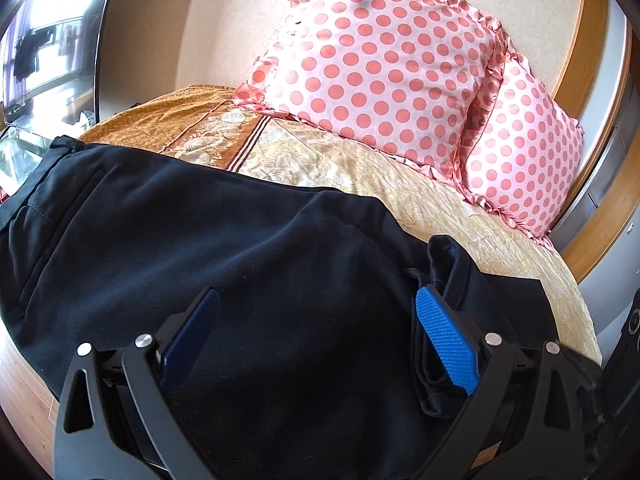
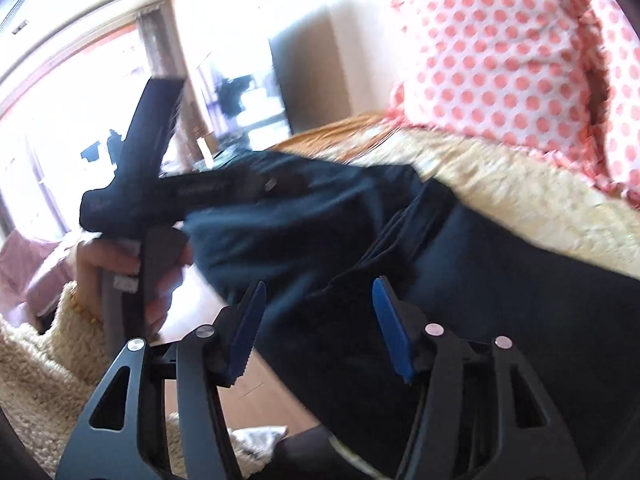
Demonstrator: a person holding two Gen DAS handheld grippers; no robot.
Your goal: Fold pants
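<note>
— Black pants (image 1: 200,248) are lying across the near side of the bed (image 1: 460,208), with one bunched fold rising beside the left gripper (image 1: 316,332). Are its jaws holding anything?

— They are standing wide over the cloth, gripping nothing.

— And the right gripper (image 2: 320,320)?

— Its view is blurring badly; the jaws are sitting half open above the pants' edge, empty. Only that view is showing the hand (image 2: 120,276) carrying the left tool. Dotted pillows (image 1: 380,60) are crowding the bed's far end.
</note>
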